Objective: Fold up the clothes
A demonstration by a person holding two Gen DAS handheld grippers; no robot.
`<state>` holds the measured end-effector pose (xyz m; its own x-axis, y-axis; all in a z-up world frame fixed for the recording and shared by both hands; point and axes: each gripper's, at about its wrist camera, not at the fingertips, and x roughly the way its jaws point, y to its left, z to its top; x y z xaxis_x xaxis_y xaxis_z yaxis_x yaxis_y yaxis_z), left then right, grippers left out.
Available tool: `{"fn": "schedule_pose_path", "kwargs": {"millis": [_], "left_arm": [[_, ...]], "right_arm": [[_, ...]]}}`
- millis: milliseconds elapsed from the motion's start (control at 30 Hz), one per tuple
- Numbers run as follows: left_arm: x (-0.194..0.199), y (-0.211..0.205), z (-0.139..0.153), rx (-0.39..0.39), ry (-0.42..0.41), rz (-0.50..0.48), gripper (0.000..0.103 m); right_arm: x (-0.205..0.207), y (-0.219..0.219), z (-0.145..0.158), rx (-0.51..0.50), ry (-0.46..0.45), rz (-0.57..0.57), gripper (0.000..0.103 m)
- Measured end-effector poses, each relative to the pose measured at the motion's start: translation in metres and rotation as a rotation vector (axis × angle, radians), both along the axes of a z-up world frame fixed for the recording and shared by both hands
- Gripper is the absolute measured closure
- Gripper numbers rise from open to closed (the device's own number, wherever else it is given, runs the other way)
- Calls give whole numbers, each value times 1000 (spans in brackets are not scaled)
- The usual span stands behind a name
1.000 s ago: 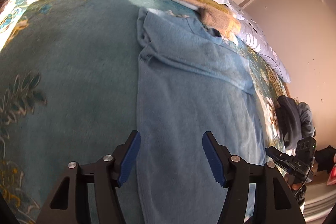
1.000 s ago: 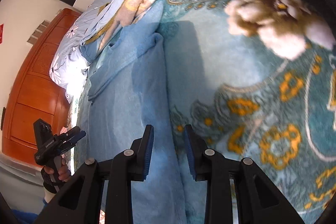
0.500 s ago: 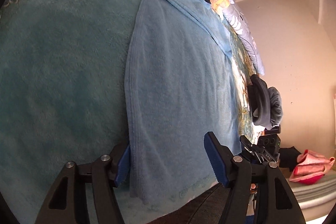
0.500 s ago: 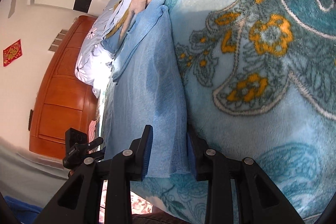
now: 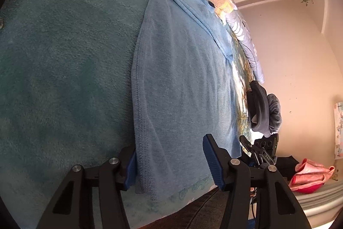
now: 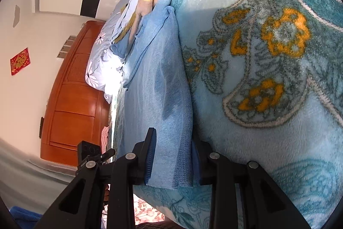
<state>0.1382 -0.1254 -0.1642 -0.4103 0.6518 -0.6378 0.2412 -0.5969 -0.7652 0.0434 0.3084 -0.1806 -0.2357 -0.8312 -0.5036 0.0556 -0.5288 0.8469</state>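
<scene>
Blue fleece garment (image 5: 184,83) lies on the floral blanket (image 6: 278,57); left tongs (image 5: 171,166) wide, right tongs (image 6: 173,160) narrower, both straddling its hem; dark clothes (image 5: 260,108) nearby.

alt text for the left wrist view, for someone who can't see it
The open left gripper straddles the near hem corner of a light blue fleece garment spread lengthwise on a teal plush blanket. Beyond its far edge, the right gripper shows small, below dark clothes.
</scene>
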Motion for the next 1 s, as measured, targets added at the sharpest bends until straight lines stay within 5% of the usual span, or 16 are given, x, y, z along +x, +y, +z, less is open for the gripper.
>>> {"fn": "schedule_pose_path", "kwargs": {"millis": [133,200,233,567,867,1000], "left_arm": [[4,1,-3,-3,-3,-8,58],[7,1,-9,-12,-25,-13,96],[9,1,-11,-16,-37,-16,99],[32,-7,16,47,85,-4,99],[57,0,26,144,63,-45,99],[43,-2,62,126,167,-62,99]], "right_arm": [[7,1,-5,21,-33,4,96],[9,2,-6,20,-39,-5,98],[9,3,-4,20,-34,-9,98],[27,13,14,-32,26,-35,100],[56,33,25,-83,35,-65,100],[50,36,55,-119,97,-72,100]]}}
